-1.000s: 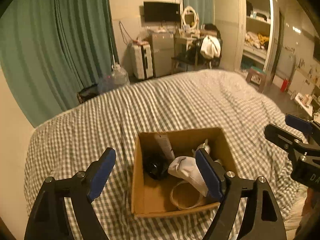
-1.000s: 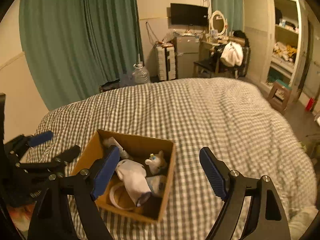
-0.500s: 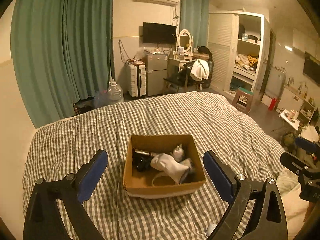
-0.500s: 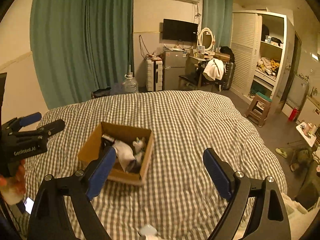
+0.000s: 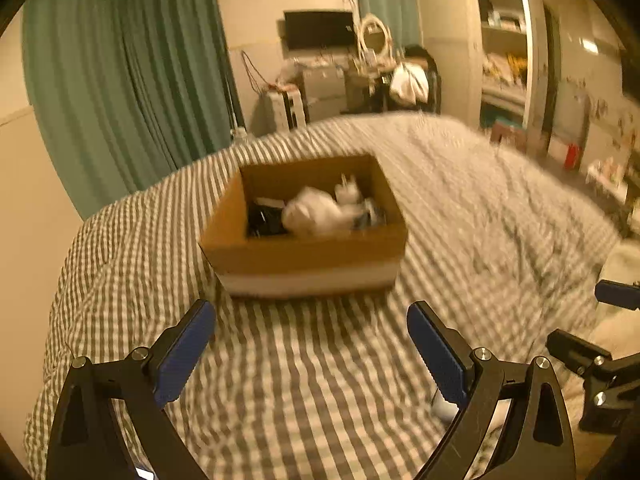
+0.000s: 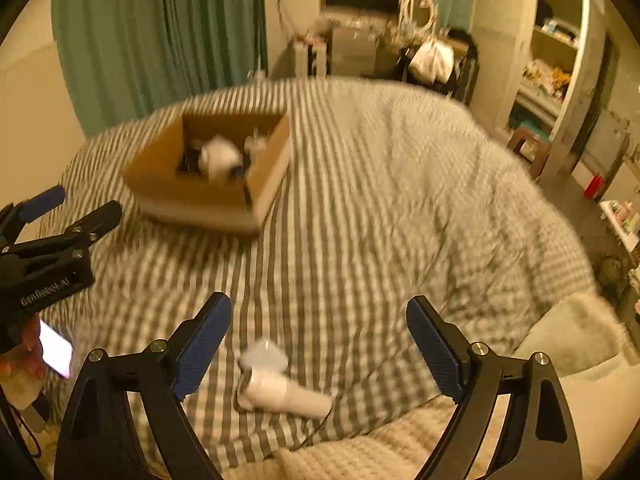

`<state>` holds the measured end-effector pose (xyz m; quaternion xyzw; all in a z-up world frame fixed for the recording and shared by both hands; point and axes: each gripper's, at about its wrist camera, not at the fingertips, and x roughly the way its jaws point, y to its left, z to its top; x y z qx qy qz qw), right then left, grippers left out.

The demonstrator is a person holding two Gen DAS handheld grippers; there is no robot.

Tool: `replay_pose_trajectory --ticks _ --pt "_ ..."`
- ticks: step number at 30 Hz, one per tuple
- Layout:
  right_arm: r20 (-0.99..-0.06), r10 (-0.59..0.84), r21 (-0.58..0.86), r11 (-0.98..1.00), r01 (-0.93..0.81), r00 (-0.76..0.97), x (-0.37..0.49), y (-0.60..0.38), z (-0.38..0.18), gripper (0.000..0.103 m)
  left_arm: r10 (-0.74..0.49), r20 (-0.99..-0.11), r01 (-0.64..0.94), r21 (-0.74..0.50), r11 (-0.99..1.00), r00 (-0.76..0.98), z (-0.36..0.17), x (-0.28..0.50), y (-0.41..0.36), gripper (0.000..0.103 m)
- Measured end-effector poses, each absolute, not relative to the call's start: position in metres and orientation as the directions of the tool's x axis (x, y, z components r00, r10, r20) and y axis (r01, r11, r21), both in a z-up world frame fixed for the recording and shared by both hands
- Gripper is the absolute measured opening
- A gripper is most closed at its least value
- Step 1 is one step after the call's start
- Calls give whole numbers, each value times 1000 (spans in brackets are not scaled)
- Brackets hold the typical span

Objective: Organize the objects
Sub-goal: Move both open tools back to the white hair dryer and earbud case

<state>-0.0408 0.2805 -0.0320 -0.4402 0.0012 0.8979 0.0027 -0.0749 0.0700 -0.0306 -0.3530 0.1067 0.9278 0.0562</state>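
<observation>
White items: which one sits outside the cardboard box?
The white hair dryer, lying on the checked bedspread between the open right claw fingers. The other white things are inside the cardboard box.

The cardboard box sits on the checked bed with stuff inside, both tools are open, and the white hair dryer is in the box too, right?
Not quite. The white hair dryer is not in the cardboard box; the right wrist view shows it lying on the checked bed, near the right tool. The rest holds: the left tool is open too.
</observation>
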Motion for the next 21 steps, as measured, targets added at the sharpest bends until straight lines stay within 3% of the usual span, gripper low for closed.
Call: replay_pose_trajectory --ticks 4,11,19,20,21 --pt "-847 -33 25 -999 22 -531 -43 272 -77 89 10 -705 -211 198 -957 -710 -63 -74 75 99" --pt "-932 -41 0 -994 114 -361 -42 250 -146 89 20 -779 -231 161 -959 -626 -102 -83 55 99" --pt "-975 -21 -13 -988 153 -222 -47 239 -182 89 62 -828 -241 90 -966 -557 -124 -89 46 99" --pt "-977 -22 -11 -988 156 -210 -49 238 -185 89 65 -831 -245 87 -966 -553 -124 -89 46 99" --pt "-978 -24 -9 -988 156 -206 -51 238 -188 81 67 -832 -248 86 -965 -550 -125 -89 47 99"
